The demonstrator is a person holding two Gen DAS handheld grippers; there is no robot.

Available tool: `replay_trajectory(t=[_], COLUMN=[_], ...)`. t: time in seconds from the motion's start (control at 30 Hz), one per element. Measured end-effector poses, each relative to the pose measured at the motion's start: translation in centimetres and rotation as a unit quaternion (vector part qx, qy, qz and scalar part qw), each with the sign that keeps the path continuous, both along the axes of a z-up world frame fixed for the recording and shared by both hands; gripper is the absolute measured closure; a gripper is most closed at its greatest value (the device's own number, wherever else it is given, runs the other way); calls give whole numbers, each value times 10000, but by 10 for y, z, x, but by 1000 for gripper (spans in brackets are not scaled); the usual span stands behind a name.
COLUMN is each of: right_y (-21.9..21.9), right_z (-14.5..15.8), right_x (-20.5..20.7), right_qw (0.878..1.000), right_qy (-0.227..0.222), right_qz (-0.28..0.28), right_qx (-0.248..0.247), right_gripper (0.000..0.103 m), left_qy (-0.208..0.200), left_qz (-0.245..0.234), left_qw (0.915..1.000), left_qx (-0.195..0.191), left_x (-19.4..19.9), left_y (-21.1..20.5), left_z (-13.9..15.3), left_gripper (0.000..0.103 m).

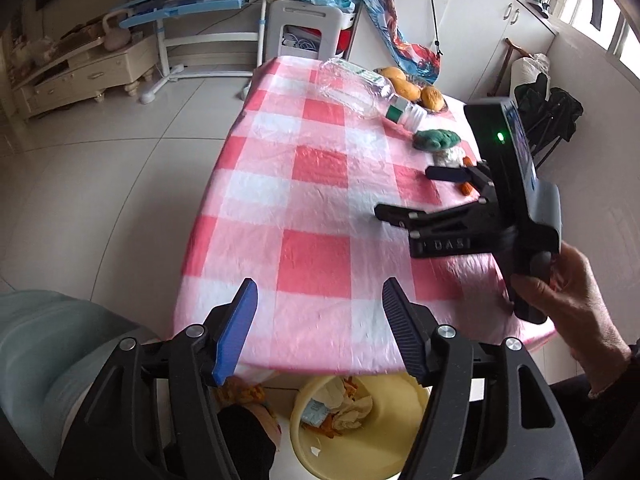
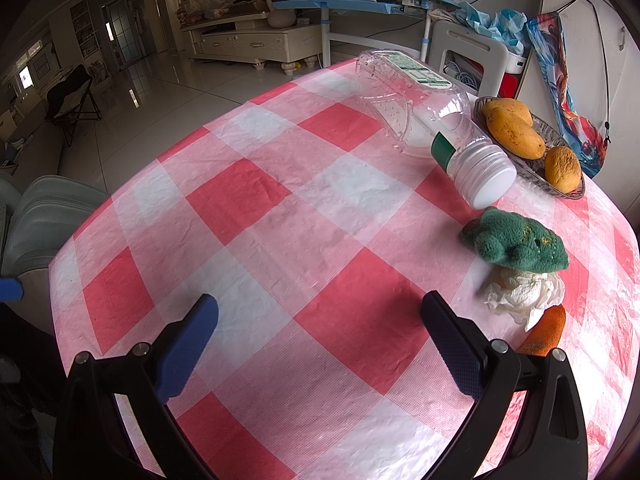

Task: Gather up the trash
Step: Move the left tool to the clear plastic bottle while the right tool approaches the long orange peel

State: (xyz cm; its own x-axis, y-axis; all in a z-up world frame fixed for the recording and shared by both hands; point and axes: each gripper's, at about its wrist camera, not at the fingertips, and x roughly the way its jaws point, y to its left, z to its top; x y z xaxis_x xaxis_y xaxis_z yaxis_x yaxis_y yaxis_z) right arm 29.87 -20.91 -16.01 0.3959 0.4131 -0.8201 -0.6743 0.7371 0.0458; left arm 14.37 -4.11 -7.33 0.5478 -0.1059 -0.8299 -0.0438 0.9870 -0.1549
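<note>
Yellow plastic is showing under the near edge of the bench (image 1: 304,208): the bin (image 1: 404,392) is standing on the floor there, already holding some crumpled paper and wrappers. The left hand-held gripper (image 1: 320,320) is hanging above that edge, its jaws standing apart with nothing between them, so I judge it is free for the next piece.

Going to the right, the right hand-held gripper (image 2: 320,344) is pointing down at the checked cloth, also well open and empty. The nearest trash, the crumpled tissue (image 2: 524,296), is lying just to the right of its right finger, touching the green sponge (image 2: 516,240) behind it and an orange peel (image 2: 544,332) in front. The clear bottle (image 2: 424,120) is lying further away on its side, its long axis running diagonally with the white cap toward the sponge.

The right hand is clearly nearer to the tissue, so a short move rightward seems enough.
</note>
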Motion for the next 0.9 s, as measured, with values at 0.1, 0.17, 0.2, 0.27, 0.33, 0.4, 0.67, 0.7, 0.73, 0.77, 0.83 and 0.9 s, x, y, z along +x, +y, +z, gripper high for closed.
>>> replay_trajectory(t=[0.1,0.17,0.2,0.27,0.33,0.4,0.67,0.7,0.73,0.77,0.83,0.9], right_y=[0,0,1,1,-8,-27,-115,-119,-121,-122,-124,-125], right_z=[0,0,0,1,13,37,67,62,58,53,46,43], right_x=[1,1,0,2,-3,-12,4,9,15,20,29,32], right_qw=[10000,10000,10000,9997,9994,9996,9766,9746,9728,9708,9667,9661], right_qy=[-1,2,7,202,231,-154,-443,-340,-236,-123,118,230], right_qz=[0,-1,-12,11,25,-167,-1976,-2091,-2195,-2297,-2420,-2397], right_qx=[-2,2,-1,-149,-272,-154,728,727,696,681,826,928], right_gripper=[6,6,6,6,6,6,6,6,6,6,6,6], left_qy=[-21,28,51,45,26,43,411,460,524,626,691,711], left_qz=[145,244,274,262,326,407,741,787,843,903,984,1040], left_qw=[9997,9987,9980,9960,9925,9878,9868,9862,9855,9849,9826,9830], left_qx=[-211,-449,-563,-851,-1178,-1504,-1377,-1380,-1380,-1341,-1416,-1336], left_x=[31,53,66,96,127,160,265,275,284,293,303,310], left_y=[10,14,14,12,11,7,-23,-25,-27,-29,-31,-35], left_z=[3,2,1,2,4,1,-16,-18,-22,-26,-34,-35], left_gripper=[40,40,40,40,40,40,40,40,40,40,33,31])
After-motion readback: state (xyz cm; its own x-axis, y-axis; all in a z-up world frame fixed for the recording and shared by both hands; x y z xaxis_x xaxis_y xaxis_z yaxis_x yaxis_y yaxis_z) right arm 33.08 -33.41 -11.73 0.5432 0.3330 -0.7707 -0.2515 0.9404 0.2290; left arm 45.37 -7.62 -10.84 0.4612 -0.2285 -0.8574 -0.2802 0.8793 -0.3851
